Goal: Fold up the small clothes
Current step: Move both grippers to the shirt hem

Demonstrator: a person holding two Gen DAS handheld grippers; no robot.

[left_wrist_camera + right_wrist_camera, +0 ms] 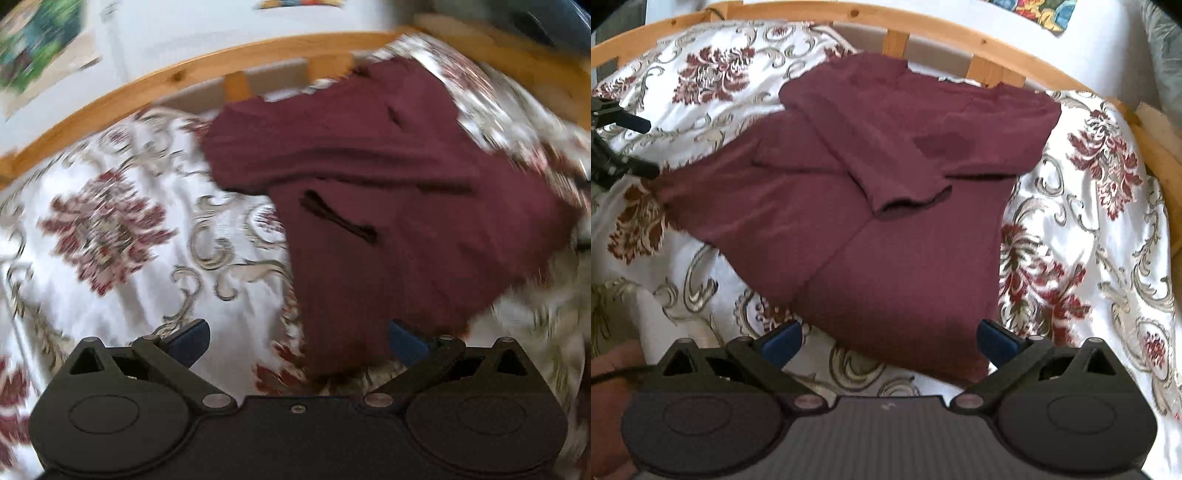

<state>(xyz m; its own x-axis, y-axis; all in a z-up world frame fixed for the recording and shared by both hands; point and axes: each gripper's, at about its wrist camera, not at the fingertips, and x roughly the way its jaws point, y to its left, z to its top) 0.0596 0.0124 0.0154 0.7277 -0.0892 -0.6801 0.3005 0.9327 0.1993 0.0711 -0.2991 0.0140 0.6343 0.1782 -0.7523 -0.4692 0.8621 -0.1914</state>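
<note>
A dark maroon top (369, 177) lies partly folded on a floral bedspread (110, 221), with a sleeve (897, 177) laid across its body. My left gripper (299, 339) is open wide just in front of the garment's near corner, its blue pads (190, 341) holding nothing. The left wrist view is blurred. My right gripper (889, 343) is also open wide, hovering over the near hem of the top (886, 258), and nothing is pinched in it. The left gripper (641, 146) also shows at the far left of the right wrist view, beside the garment's left corner.
A curved wooden bed frame (960, 33) with slats runs behind the bedspread (1089, 221). Colourful pictures (37, 48) hang on the white wall beyond. Part of a person's hand (613, 365) shows at the lower left.
</note>
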